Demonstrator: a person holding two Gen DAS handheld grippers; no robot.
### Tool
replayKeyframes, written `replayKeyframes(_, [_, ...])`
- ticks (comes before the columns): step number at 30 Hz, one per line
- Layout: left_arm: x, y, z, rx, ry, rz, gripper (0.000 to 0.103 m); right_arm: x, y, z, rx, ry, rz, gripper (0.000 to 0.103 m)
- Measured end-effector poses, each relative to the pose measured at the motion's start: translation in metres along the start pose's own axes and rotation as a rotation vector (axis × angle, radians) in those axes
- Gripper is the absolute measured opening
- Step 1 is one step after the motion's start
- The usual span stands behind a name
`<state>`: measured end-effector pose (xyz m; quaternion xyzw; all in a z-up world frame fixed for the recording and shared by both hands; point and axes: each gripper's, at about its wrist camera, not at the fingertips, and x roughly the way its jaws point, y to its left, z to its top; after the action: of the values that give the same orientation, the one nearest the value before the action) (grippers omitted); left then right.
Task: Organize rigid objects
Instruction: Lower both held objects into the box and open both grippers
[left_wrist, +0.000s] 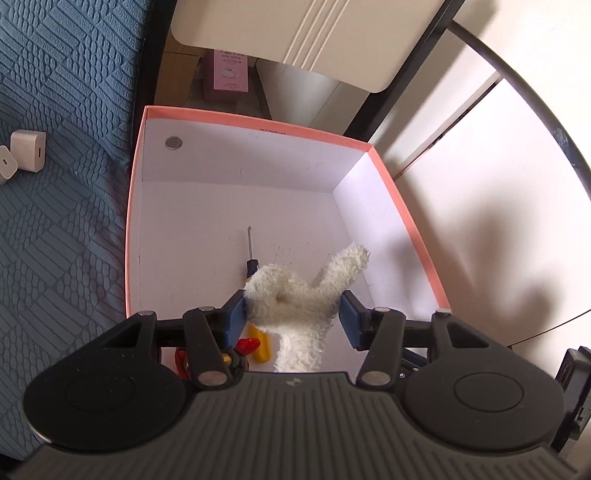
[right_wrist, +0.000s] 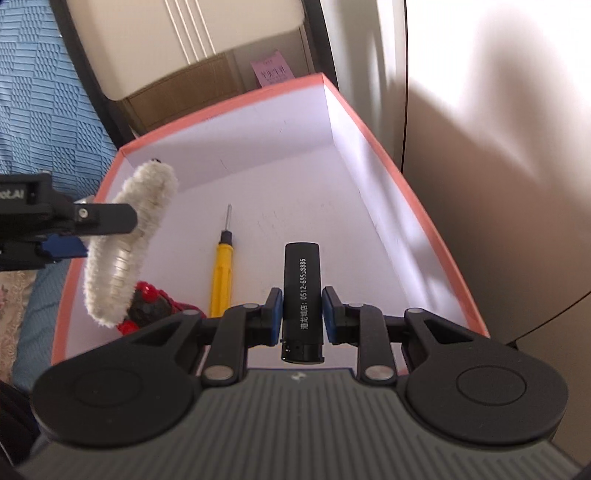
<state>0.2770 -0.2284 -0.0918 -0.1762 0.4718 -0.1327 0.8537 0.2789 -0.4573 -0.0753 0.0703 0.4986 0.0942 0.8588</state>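
Note:
A pink-rimmed white box (left_wrist: 258, 120) (right_wrist: 369, 136) stands open below both grippers. My left gripper (left_wrist: 293, 312) is shut on a white plush toy (left_wrist: 295, 295) and holds it above the box; it also shows in the right wrist view (right_wrist: 125, 236). My right gripper (right_wrist: 301, 317) holds a black lighter (right_wrist: 301, 291) with white print between its blue pads (right_wrist: 274, 317), above the box. A yellow screwdriver (right_wrist: 221, 273) (left_wrist: 262, 349) and a red and black toy (right_wrist: 147, 299) (left_wrist: 247, 345) lie on the box floor.
A blue quilted bed cover (left_wrist: 59, 184) lies left of the box, with two white chargers (left_wrist: 27, 151) on it. A cream chair seat (left_wrist: 306, 29) and a pink carton (left_wrist: 229, 70) are beyond the box. A pale wall (right_wrist: 498, 147) is to the right.

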Motion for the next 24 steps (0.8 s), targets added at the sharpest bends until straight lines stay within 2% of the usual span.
replayKeyframes(3, [0.001, 0.000, 0.000, 0.012, 0.002, 0.008, 0.059, 0.003, 0.000, 0.000, 0.010, 0.005, 0.003, 0.027])
replayKeyframes(7, [-0.005, -0.001, 0.002, 0.022, -0.011, 0.014, 0.069, -0.001, 0.001, 0.005, 0.019, -0.005, 0.011, 0.028])
replayKeyframes(11, [-0.020, -0.002, 0.002, 0.047, -0.053, 0.018, 0.069, -0.011, 0.007, 0.010, 0.006, -0.043, 0.023, 0.028])
replayKeyframes(24, [-0.115, 0.013, -0.007, 0.079, -0.270, 0.037, 0.069, -0.072, 0.072, 0.014, -0.131, -0.250, 0.151, 0.028])
